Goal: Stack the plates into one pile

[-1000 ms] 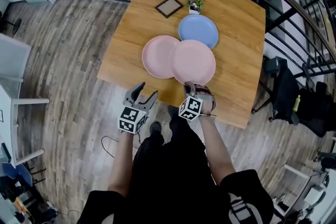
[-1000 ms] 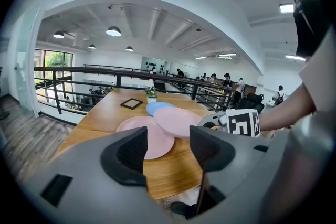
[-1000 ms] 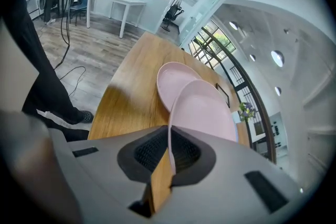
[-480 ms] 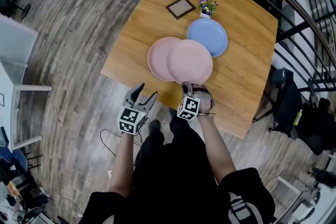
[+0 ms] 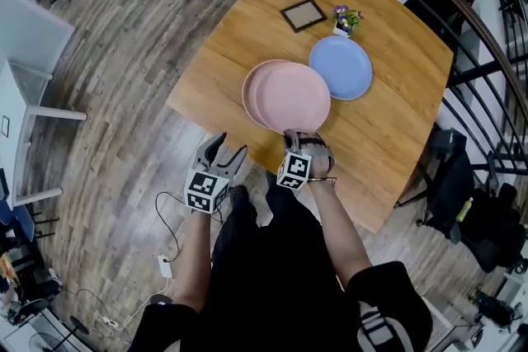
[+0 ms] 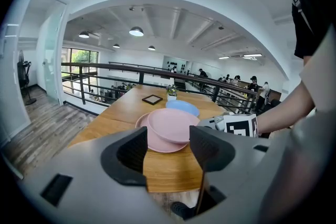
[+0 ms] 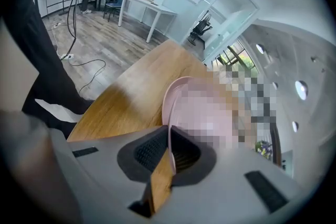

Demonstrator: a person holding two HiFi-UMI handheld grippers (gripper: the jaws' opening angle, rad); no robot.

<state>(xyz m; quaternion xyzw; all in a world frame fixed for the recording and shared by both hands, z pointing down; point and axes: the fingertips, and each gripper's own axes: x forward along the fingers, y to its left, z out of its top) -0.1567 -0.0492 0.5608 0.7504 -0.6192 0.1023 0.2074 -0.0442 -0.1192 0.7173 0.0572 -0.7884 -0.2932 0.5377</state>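
Two pink plates lie on the wooden table (image 5: 388,119). The upper pink plate (image 5: 295,97) (image 6: 173,124) covers most of the lower pink plate (image 5: 250,91) (image 6: 156,143) and sits slightly to its right. My right gripper (image 5: 299,134) (image 7: 169,152) is shut on the upper plate's near rim (image 7: 170,107), which stands edge-on between the pads. A blue plate (image 5: 342,68) (image 6: 184,107) lies just behind and to the right. My left gripper (image 5: 224,146) (image 6: 168,152) hangs open and holds nothing, off the table's near edge to the left of the plates.
A small dark picture frame (image 5: 303,14) and a little pot of flowers (image 5: 346,19) stand at the far side of the table. A black railing (image 5: 462,12) runs behind and to the right. A cable (image 5: 165,218) lies on the wooden floor.
The pink plate in my right gripper has slid left, away from the blue plate, and now overlaps the other pink plate almost fully. My left gripper has hardly moved.
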